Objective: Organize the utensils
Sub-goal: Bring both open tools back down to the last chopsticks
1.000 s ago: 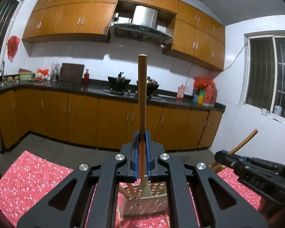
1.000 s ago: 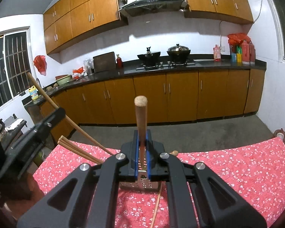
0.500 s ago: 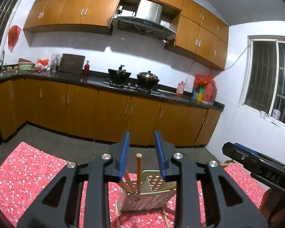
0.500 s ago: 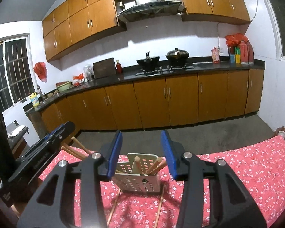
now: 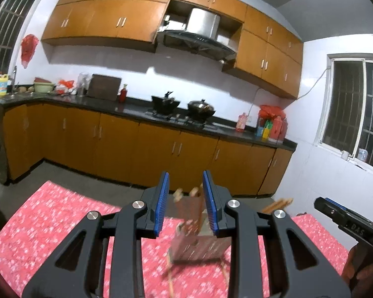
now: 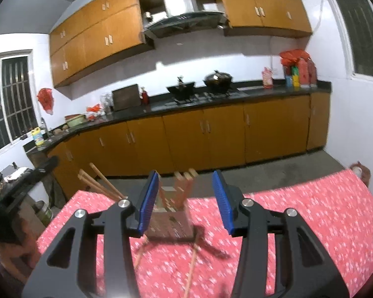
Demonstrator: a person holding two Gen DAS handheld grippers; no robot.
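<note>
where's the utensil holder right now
In both wrist views the perforated utensil holder stands on the red floral tablecloth, just beyond the open blue pads, with wooden sticks upright inside and loose chopsticks lying before it.

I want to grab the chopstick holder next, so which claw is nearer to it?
Probably left, narrowly: the chopstick holder looks larger ahead of the left claw, toward its right finger. The right claw faces it from farther, holder toward its left finger.

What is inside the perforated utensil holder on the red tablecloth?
Several wooden chopsticks stand in the perforated utensil holder, tops sticking out above its rim. Their lower ends are hidden by its wall, and blur prevents an exact count.
</note>
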